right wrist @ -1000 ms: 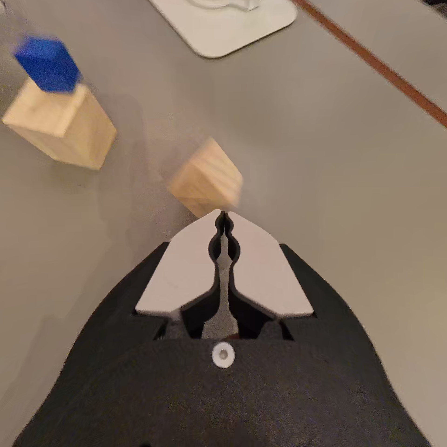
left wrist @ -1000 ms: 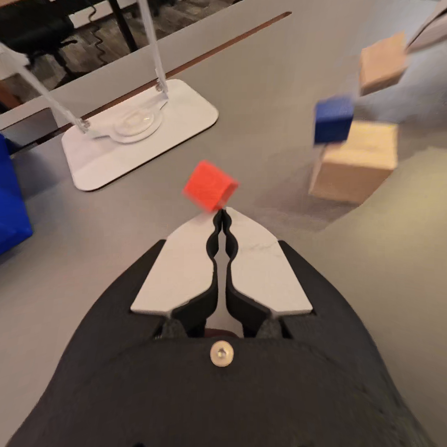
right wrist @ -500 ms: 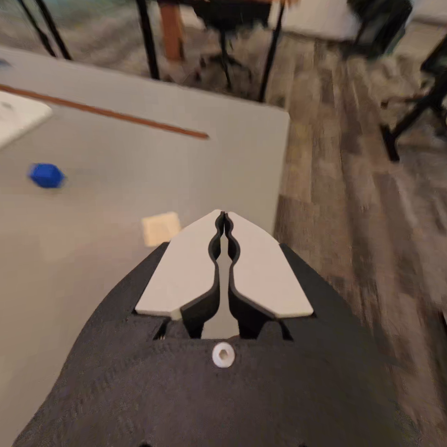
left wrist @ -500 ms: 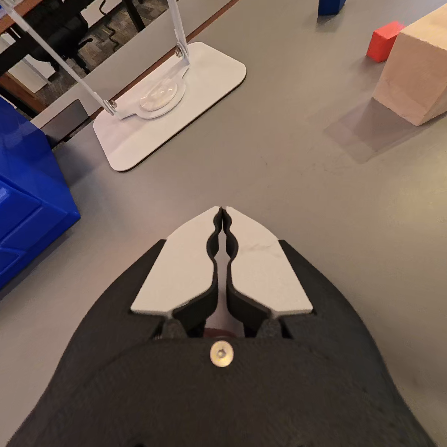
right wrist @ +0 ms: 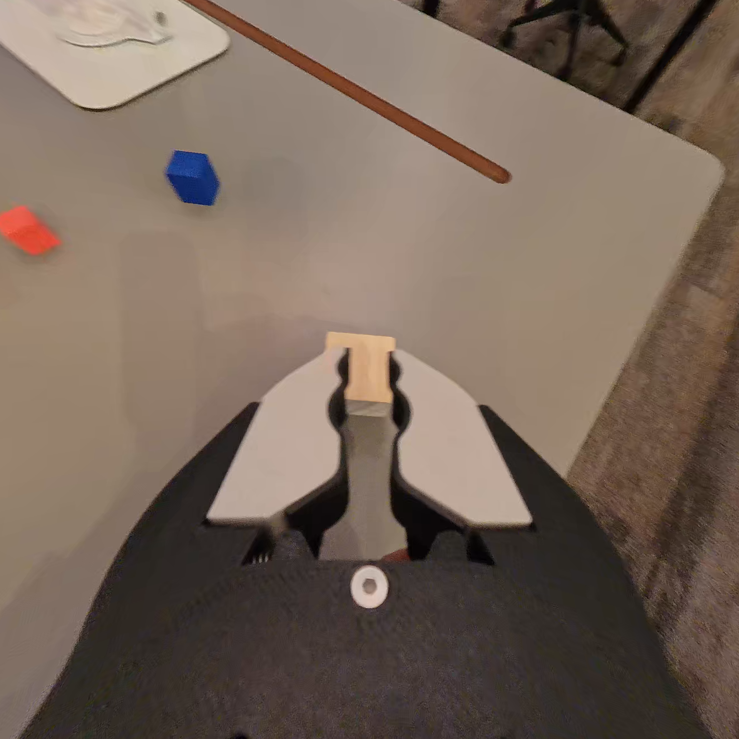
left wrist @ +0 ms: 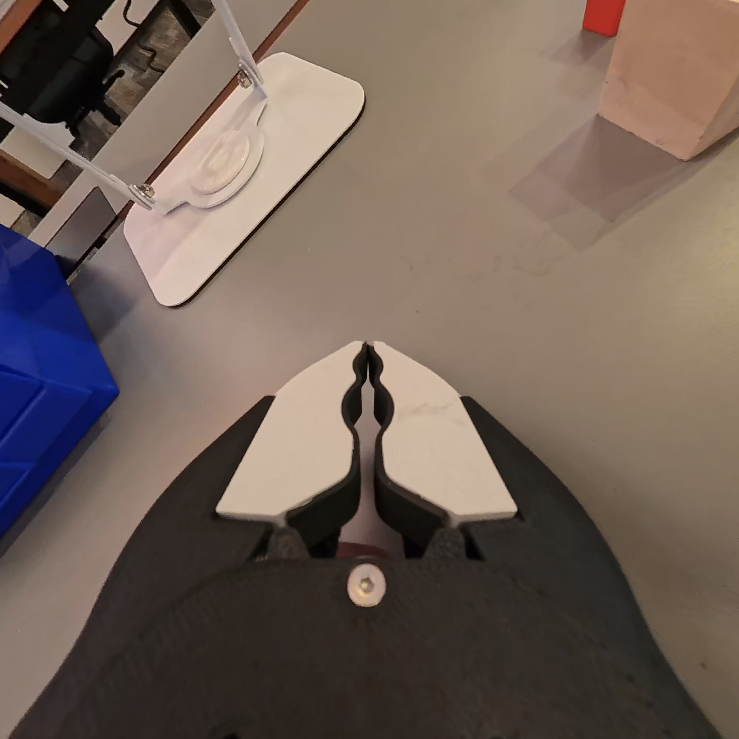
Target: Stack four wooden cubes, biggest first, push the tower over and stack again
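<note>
Grey and matte, the rounded-corner tabletop [right wrist: 480, 260] carries four scattered cubes, so we judge the tower is down and the restack is beginning. Our right gripper [right wrist: 370, 352] has its fingers parted a little, with the pale mid-sized wooden cube [right wrist: 366, 368] between the tips; the jaws look to be touching its two sides, though the blur keeps us from saying how firmly, and the cube appears to sit on the table near its right edge. Our left gripper [left wrist: 367, 344] is closed tip to tip on nothing, hovering over bare table.

The big pale wooden cube [left wrist: 672, 80] stands ahead and to the right in the left wrist view, with the small red cube [left wrist: 600, 16] just behind it. The small blue cube [right wrist: 192, 178] lies well apart from our right gripper, toward the white flat stand base [right wrist: 120, 60]. A blue plastic bin [left wrist: 36, 380] sits at the left.

To do this step well, we should square the jaws on opposite flat faces, squeeze before lifting, carry the cube level to the big one, centre it, lower until it rests flat, and only then open. We keep the left gripper clear of the base cube so nothing nudges it
</note>
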Motion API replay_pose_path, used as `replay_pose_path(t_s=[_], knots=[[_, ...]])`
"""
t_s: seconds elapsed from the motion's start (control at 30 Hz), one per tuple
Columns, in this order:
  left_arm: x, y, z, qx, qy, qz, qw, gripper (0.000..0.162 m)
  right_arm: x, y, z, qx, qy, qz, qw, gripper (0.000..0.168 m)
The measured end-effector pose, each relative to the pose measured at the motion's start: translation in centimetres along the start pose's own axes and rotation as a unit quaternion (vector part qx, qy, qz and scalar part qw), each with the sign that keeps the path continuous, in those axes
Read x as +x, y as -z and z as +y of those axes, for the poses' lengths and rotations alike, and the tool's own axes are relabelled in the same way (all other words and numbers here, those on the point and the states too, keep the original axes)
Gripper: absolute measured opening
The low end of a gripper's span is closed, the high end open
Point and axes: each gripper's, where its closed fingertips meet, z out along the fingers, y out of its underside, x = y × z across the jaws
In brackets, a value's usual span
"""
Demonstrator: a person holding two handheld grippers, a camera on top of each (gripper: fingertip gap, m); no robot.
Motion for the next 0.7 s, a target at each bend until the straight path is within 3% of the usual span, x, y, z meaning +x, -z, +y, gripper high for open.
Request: replay_pose_path(t_s=[0.03,0.13,0.23,0.33,0.4,0.57,0.7], knots=[[0.0,0.0,0.0,0.001,0.002,0.002,1.0,0.0,-0.2,-0.2,-0.1,0.0,-0.002,0.001,1.0,0.033],[0.1,0.0,0.0,0.001,0.001,0.006,1.0,0.0,-0.4,-1.5,1.5,-0.06,-0.001,0.013,0.998,0.081],[0.7,0.1,-0.7,0.013,0.007,0.019,1.0,0.0,-0.1,-3.2,3.7,-0.112,-0.009,0.018,0.993,0.096],[1.7,-0.2,-1.8,0.027,-0.001,0.03,0.999,0.0,-0.3,-4.2,4.5,-0.129,-0.009,0.001,0.992,0.077],[1.8,-0.3,-2.7,0.034,-0.02,0.023,0.999,0.0,-0.6,-4.4,4.5,-0.125,-0.02,-0.014,0.992,0.052],[2.2,-0.9,-2.7,0.033,-0.019,0.032,0.999,0.0,-2.4,-3.8,2.8,-0.096,-0.012,-0.035,0.995,0.051],[1.9,-0.9,-2.5,0.03,-0.017,0.028,0.999,0.0,-10.8,-3.4,-2.6,-0.051,0.053,-0.125,0.989,0.051]])
